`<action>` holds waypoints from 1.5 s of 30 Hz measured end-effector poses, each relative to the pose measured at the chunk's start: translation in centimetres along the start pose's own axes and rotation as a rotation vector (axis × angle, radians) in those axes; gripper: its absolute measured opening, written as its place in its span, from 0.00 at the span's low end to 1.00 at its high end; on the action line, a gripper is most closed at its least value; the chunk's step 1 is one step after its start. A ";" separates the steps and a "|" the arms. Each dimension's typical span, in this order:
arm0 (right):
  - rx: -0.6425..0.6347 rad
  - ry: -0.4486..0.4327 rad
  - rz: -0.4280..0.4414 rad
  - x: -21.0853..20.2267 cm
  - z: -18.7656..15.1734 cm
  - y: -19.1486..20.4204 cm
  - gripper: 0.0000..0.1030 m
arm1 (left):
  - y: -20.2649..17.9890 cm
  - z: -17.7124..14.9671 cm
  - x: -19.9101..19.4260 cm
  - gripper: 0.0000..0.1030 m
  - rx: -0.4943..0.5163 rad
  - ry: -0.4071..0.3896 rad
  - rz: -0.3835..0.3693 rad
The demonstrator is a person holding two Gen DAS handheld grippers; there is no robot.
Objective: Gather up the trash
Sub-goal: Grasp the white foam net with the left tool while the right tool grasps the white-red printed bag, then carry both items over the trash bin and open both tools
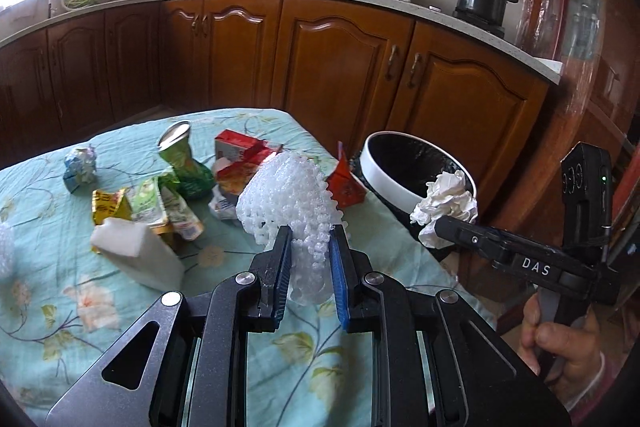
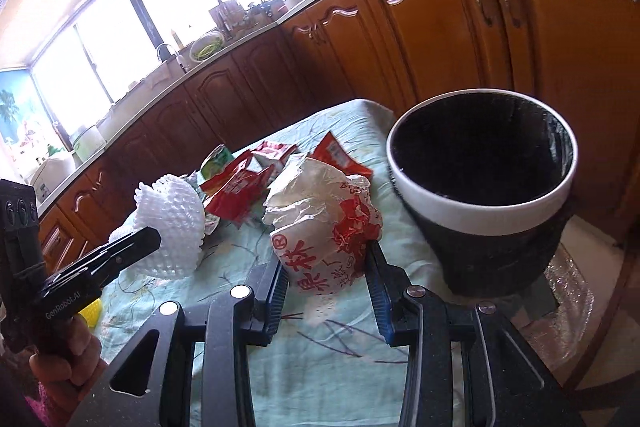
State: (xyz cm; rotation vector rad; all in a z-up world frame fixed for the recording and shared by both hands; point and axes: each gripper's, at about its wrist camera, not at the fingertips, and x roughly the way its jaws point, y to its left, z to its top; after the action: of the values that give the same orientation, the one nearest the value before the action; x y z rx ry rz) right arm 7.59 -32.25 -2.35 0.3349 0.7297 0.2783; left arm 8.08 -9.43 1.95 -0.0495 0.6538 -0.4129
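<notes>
My left gripper [image 1: 310,241] is shut on a white foam fruit net [image 1: 286,199], held just above the table. In the right wrist view, that left gripper [image 2: 154,237] grips the foam net [image 2: 168,223] from the left. My right gripper [image 2: 326,261] is shut on a crumpled white paper wrapper with red print [image 2: 324,223], beside the bin. From the left wrist view, the right gripper [image 1: 440,223] holds the paper wrapper [image 1: 448,201] at the near rim of the white-rimmed, black-lined trash bin [image 1: 384,183]. The bin [image 2: 480,215] stands past the table's right edge.
On the teal floral tablecloth [image 1: 280,355] lie a crushed green can [image 1: 184,163], red cartons [image 1: 240,151], a red triangular carton [image 1: 346,183], a yellow wrapper [image 1: 110,205], a white block [image 1: 140,253] and a crumpled bluish packet [image 1: 80,167]. Wooden kitchen cabinets [image 1: 340,59] stand behind.
</notes>
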 end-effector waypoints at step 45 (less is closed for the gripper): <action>0.194 -0.031 -0.176 0.6 6.4 -13.6 0.76 | -10.0 6.4 14.7 0.61 0.069 0.154 -0.149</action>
State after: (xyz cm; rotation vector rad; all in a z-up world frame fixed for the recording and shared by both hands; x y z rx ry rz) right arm 14.20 -45.70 -3.52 0.4548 0.7526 0.0360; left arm 18.83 -24.87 0.21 -0.0003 0.7902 -0.5870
